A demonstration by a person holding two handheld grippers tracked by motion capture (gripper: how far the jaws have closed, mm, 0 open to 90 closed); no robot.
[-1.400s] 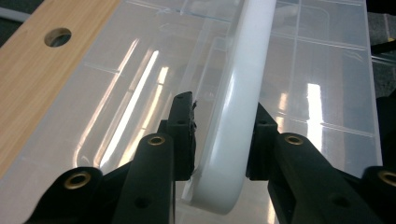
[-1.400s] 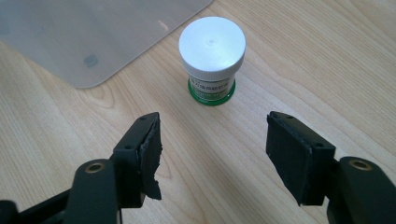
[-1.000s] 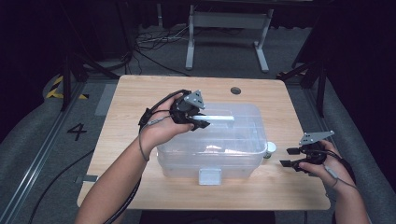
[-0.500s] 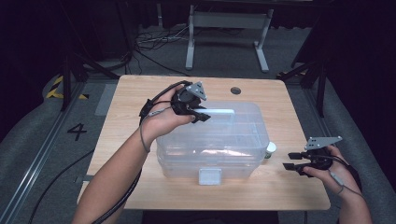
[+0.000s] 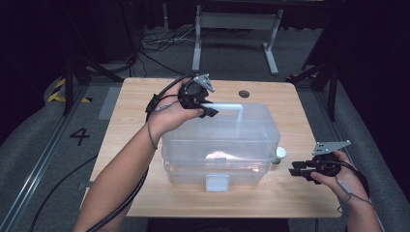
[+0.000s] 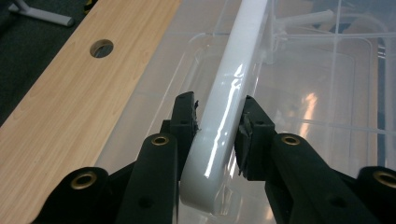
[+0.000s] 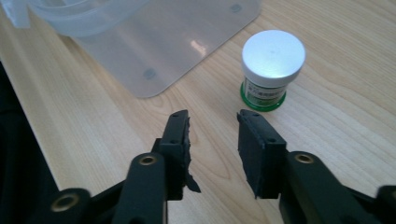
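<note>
A clear plastic box stands in the middle of the wooden table. My left gripper is shut on the left end of its white handle; in the left gripper view both pads press the handle, with the gripper over the lid. A small white jar with a silver lid and green label stands by the box's right end. My right gripper lies right of it, level. Its jaws have just been closing, with nothing between them, the jar a little ahead.
The box has a white latch on its front wall. A round cable hole sits in the table behind the box. The box's corner lies close ahead of the right gripper. Cables and a metal stand lie on the floor beyond.
The right gripper's jaws have narrowed from wide apart to a smaller gap. The left hand has risen a little with the handle in its grip.
</note>
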